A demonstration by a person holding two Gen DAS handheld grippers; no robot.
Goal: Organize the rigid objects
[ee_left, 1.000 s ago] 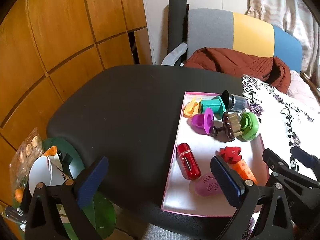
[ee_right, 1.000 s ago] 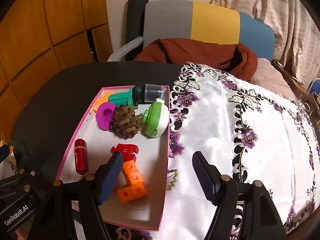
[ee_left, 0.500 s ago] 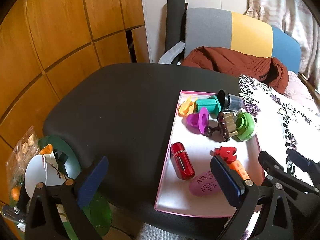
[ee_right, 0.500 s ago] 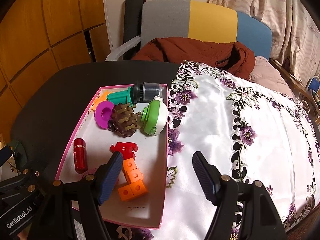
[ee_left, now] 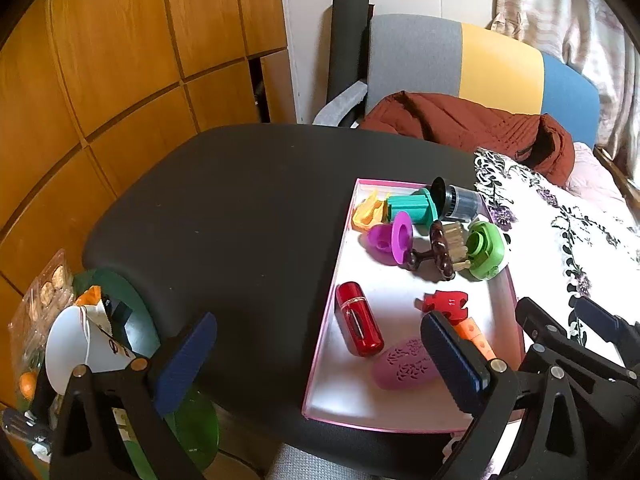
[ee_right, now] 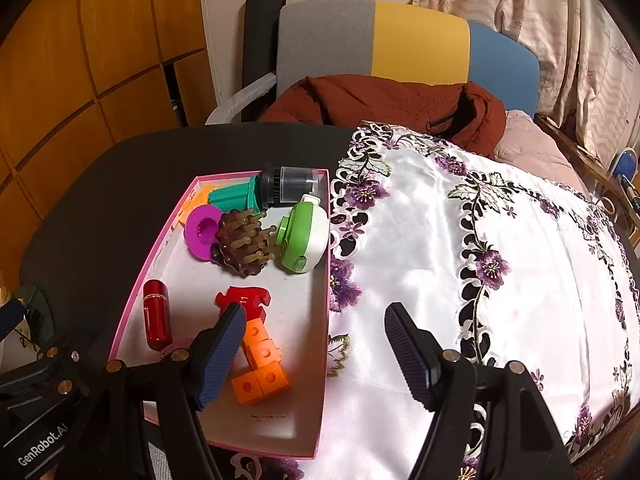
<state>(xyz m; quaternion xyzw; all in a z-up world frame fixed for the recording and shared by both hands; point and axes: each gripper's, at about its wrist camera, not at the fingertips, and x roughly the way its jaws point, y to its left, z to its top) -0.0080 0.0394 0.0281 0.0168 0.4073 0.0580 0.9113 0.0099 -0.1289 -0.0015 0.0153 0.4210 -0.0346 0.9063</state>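
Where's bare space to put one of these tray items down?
Two free patches: the black tabletop left of the pink tray, and the white floral cloth right of it. The tray's far end is crowded around the green-and-white gadget and brown brush.

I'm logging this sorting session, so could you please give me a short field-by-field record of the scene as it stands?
container: pink-rimmed tray on a black table
far end of tray: teal piece, dark cylinder, purple cup, brown brush, green-and-white gadget
near end: red capsule, red puzzle piece, orange cubes, pink oval
beside tray: floral white cloth
left gripper: open, empty
right gripper: open, empty
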